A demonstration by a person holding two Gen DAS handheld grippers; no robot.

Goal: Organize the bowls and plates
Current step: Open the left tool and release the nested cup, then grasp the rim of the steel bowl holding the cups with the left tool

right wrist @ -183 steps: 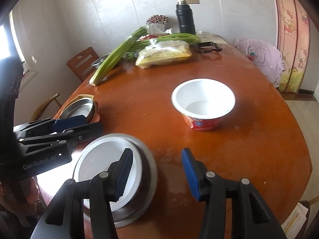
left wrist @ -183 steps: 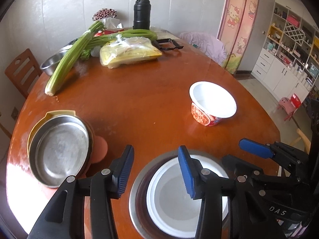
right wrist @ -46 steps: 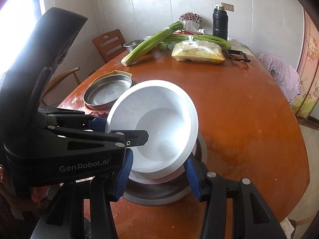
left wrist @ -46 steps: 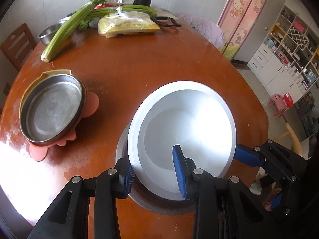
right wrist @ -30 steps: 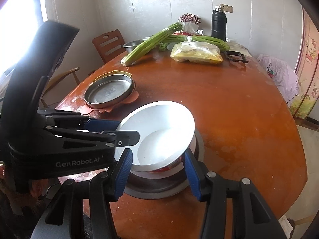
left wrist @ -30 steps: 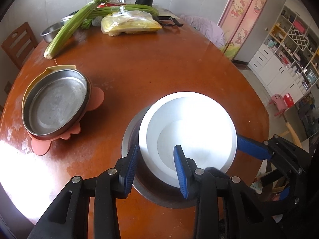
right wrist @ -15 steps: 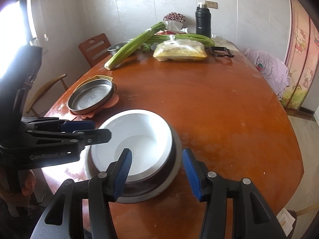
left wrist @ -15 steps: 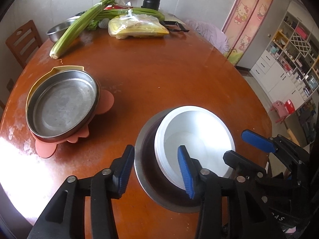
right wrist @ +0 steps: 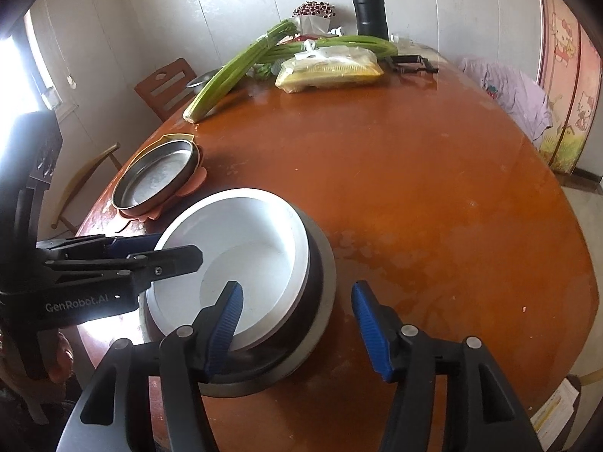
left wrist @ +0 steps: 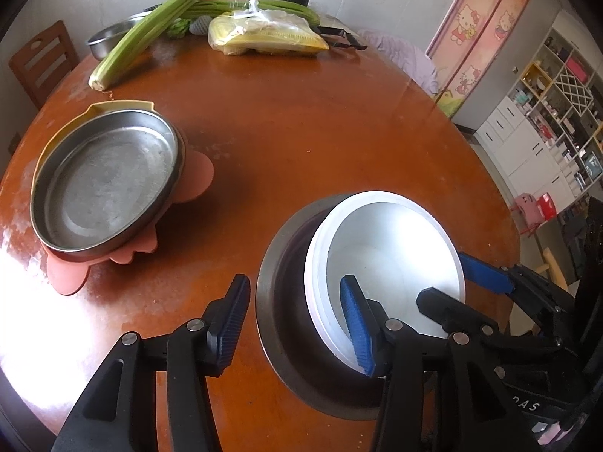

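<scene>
Both tongs are spread wide and grip nothing. The left tongs (left wrist: 294, 324) straddle the near rim of a steel bowl (left wrist: 280, 320), one finger outside it and the other over the white bowl (left wrist: 392, 263) nested inside. The right tongs (right wrist: 297, 324) straddle the same stack from the other side, one finger over the white bowl (right wrist: 241, 252) and the other out over bare worktop (right wrist: 433, 188).

The risk, as I judge it, is in the stack. The white bowl sits off-centre in the steel bowl (right wrist: 320, 282), pushed toward one side, and it looks tilted. A finger catching its rim could tip it or drag both bowls across the smooth wood. With the two tongs crowded round one stack, they could also knock each other.

The white bowl shows nothing inside but glare; I cannot tell whether another white dish lies under it. Farther off, well apart from the bowls, a shallow steel plate (left wrist: 105, 180) rests on a yellow dish (left wrist: 124, 104), which lies on a pink silicone mat (left wrist: 196, 177). The steel plate holds nothing.

At the far edge lie celery stalks (left wrist: 147, 34), a plastic bag of yellow food (left wrist: 264, 35), a black flask (right wrist: 369, 11) and another steel bowl (left wrist: 109, 39), contents unseen.
</scene>
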